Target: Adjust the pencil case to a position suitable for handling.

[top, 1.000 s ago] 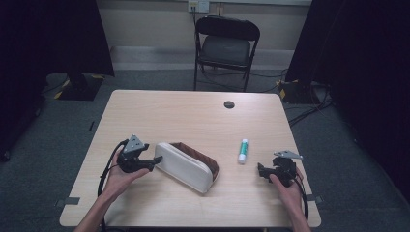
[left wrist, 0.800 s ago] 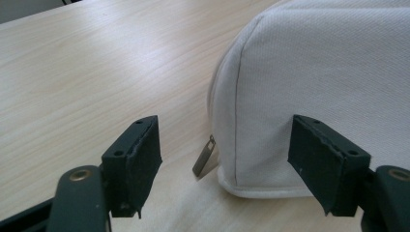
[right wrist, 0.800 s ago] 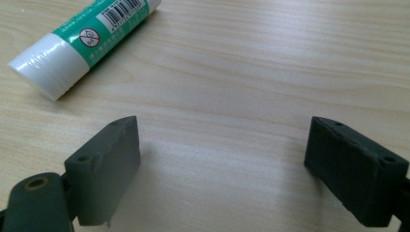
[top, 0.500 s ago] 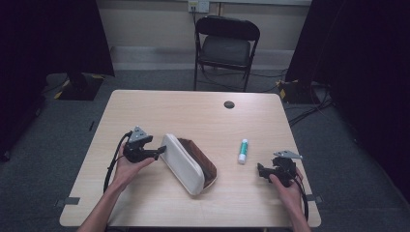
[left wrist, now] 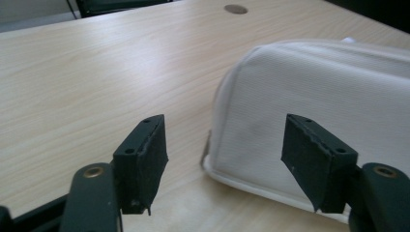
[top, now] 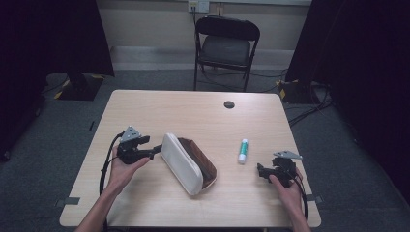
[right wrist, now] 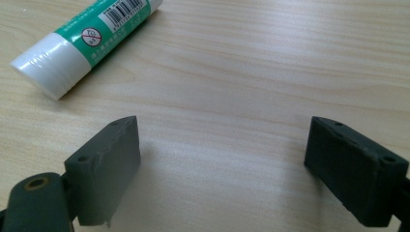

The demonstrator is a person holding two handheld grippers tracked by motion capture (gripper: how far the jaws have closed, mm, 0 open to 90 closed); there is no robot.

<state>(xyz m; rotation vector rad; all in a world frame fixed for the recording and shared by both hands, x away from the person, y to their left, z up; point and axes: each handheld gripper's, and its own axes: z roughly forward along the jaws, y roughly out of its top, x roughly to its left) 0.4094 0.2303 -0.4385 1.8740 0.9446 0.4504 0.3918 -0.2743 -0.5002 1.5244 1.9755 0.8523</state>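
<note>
A white fabric case (top: 180, 163) with a brown inside (top: 202, 162) lies slantwise on its side at the middle of the wooden table (top: 193, 116). My left gripper (top: 155, 150) is open at the case's near-left end. In the left gripper view the case's rounded corner (left wrist: 309, 92) sits just ahead of the gripper (left wrist: 225, 145), between the spread jaws. A green-and-white glue stick (top: 243, 151) lies to the right of the case. My right gripper (top: 260, 170) rests open on the table just short of the stick. Its own view has the glue stick (right wrist: 92, 29) at the upper left, outside the gripper (right wrist: 222, 140).
A round cable hole (top: 229, 104) sits near the table's far edge. A black folding chair (top: 226, 46) stands behind the table. Bare wood stretches across the far half and the left side. Cables trail from both grippers toward the front edge.
My left gripper has moved away from the person, and the case's left end has swung farther from them, so the case lies more steeply slanted. The right gripper and glue stick have stayed put.
</note>
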